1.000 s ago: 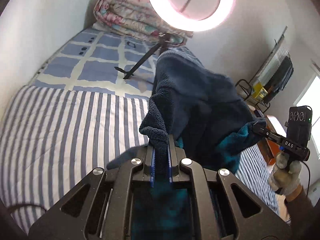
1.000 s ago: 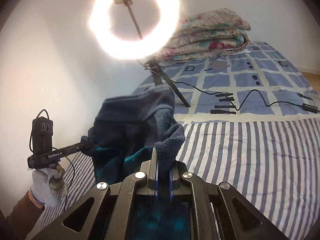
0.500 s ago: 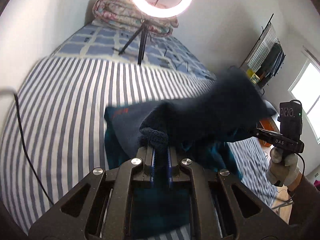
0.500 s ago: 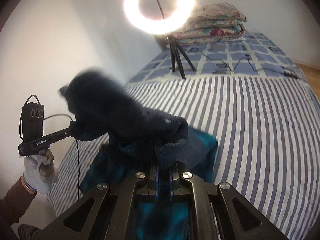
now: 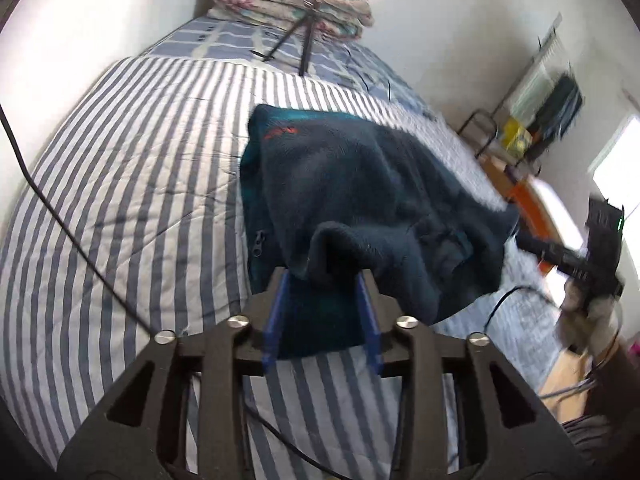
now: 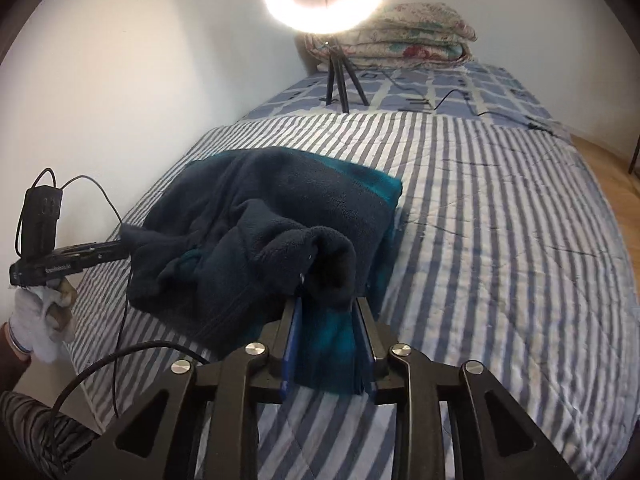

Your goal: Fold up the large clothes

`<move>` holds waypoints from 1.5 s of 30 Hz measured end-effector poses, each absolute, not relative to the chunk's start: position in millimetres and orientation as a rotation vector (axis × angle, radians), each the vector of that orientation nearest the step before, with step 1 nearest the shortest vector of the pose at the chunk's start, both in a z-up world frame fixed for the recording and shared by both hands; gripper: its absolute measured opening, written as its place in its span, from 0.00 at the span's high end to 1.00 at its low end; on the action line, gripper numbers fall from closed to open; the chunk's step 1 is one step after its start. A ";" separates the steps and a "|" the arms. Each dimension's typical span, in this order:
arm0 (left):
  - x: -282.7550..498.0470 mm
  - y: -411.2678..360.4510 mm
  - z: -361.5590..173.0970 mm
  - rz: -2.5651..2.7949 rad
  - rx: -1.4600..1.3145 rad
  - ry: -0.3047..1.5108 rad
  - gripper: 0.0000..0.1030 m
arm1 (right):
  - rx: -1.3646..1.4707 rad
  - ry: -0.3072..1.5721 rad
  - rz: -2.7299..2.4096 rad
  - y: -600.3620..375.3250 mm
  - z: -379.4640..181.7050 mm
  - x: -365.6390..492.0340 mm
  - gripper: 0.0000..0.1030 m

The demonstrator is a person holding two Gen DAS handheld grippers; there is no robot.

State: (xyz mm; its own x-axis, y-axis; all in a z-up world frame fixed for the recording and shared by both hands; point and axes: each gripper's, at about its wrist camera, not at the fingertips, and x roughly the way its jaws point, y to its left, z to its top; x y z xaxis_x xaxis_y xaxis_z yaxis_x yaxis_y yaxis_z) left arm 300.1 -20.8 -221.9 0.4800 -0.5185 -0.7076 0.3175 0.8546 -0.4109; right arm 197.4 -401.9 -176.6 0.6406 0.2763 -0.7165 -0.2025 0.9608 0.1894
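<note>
A dark navy fleece jacket [image 5: 360, 184] with teal lining and a small red logo [image 5: 280, 132] lies folded over on the striped bed cover [image 5: 140, 168]. One corner fold of it stands loosely between the blue pads of my left gripper [image 5: 323, 276], whose jaws are opening. Another bunched corner of the jacket [image 6: 288, 216] sits between the fingers of my right gripper [image 6: 326, 304], and those jaws are opening too. Each gripper also shows in the other's view, held by a gloved hand [image 6: 36, 320] at the jacket's near edge.
A ring light on a tripod [image 6: 340, 76] stands on the checked sheet at the bed's far end, in front of a folded floral quilt [image 6: 404, 36]. Black cables [image 5: 68, 236] trail over the stripes. A rack with clothes [image 5: 556, 112] stands beside the bed.
The jacket was held up in the air, then swung down onto the bed and folded over itself. Both grippers' jaws, shut on its corners before, now stand apart.
</note>
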 end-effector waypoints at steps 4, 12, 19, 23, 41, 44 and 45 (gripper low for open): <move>305.3 1.5 -215.1 -0.531 -0.421 0.959 0.45 | 0.150 0.770 0.250 -406.3 -155.7 173.6 0.54; 336.8 -3.9 -239.0 -0.539 -0.650 1.086 0.38 | 0.424 0.818 0.355 -405.4 -160.4 178.6 0.27; 340.6 -22.5 -255.7 -0.537 -0.710 1.124 0.38 | 0.498 0.883 0.318 -396.4 -194.3 217.3 0.31; 345.1 -33.7 -262.1 -0.538 -0.709 1.152 0.94 | 0.632 0.941 0.368 -396.0 -215.4 232.4 0.74; 307.6 -28.4 -286.7 -0.483 -0.571 1.181 0.97 | 0.508 1.054 0.297 -371.1 -245.5 185.8 0.92; 295.9 -23.9 -264.6 -0.501 -0.508 1.162 0.96 | 0.460 1.053 0.305 -371.2 -221.9 175.8 0.74; 290.7 -20.0 -255.3 -0.502 -0.483 1.148 0.92 | 0.442 1.048 0.308 -371.5 -214.7 169.3 0.68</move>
